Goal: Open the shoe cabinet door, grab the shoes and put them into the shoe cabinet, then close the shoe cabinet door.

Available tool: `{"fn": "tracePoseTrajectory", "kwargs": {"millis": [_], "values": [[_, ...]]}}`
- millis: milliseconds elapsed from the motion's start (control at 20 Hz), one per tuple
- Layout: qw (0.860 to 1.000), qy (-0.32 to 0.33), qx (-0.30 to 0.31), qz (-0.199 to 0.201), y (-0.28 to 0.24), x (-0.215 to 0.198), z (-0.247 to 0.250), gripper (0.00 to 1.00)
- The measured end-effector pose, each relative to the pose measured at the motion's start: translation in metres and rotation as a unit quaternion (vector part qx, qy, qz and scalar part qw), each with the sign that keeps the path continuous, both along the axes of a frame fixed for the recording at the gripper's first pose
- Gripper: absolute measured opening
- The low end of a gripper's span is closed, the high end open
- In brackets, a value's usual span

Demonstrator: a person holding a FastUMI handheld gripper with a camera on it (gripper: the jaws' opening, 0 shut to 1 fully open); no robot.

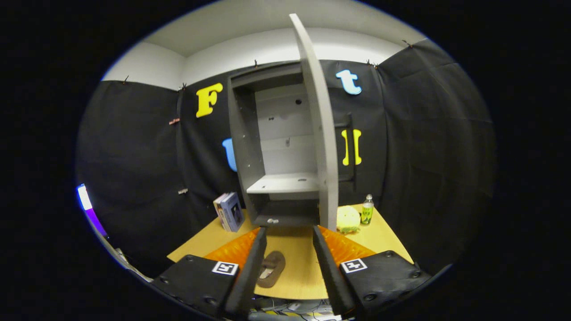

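Books [229, 211]: two or so, standing upright on the table [290, 272], leaning against the booth wall just left of the cabinet.

Shoe [271, 269]: a brown slipper lying flat on the table, sole down, just inside the left finger and partly hidden by it. It is well short of the cabinet and touched by neither finger.

Gripper [290, 232]: fingers apart, a wide gap between them, nothing held. The tips sit just short of the cabinet's base.

Cabinet [267, 147]: grey, upright at the far side of the table, directly beyond the fingers. Interior exposed. One shelf [285, 183] visible in the lower half; nothing lies on it. The bottom compartment is dark, and a small pale item at its front edge is too small to identify.

Door [319, 125]: open, swung out toward the camera and seen nearly edge-on, standing at the cabinet's right side above the right finger.

Yellow object [348, 219]: rounded, soft-looking, on the table just right of the door's lower end.

Bottle [367, 209]: small, green label, upright, just right of the yellow object.
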State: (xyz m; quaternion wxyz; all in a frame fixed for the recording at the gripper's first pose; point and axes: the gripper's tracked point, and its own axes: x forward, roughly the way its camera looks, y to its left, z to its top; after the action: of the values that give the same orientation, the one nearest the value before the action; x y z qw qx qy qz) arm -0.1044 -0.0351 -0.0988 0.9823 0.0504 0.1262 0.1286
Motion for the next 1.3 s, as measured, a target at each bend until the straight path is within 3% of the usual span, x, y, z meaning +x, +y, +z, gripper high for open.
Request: {"fn": "tracePoseTrajectory", "kwargs": {"millis": [50,150,250,500,750,950,1300], "values": [[1.0,0.018,-0.007,0.014,0.018,0.0,-0.016,0.83],[0.997,0.06,-0.011,0.036,0.046,-0.001,-0.052,0.94],[0.994,0.102,-0.012,0.046,0.07,0.004,-0.088,0.99],[0.984,0.168,-0.014,0.05,0.115,0.037,-0.162,0.99],[0.973,0.23,-0.005,0.025,0.153,0.073,-0.242,0.99],[0.961,0.274,-0.034,0.001,0.163,0.095,-0.312,0.98],[0.957,0.288,-0.035,-0.026,0.178,0.135,-0.364,0.96]]}}
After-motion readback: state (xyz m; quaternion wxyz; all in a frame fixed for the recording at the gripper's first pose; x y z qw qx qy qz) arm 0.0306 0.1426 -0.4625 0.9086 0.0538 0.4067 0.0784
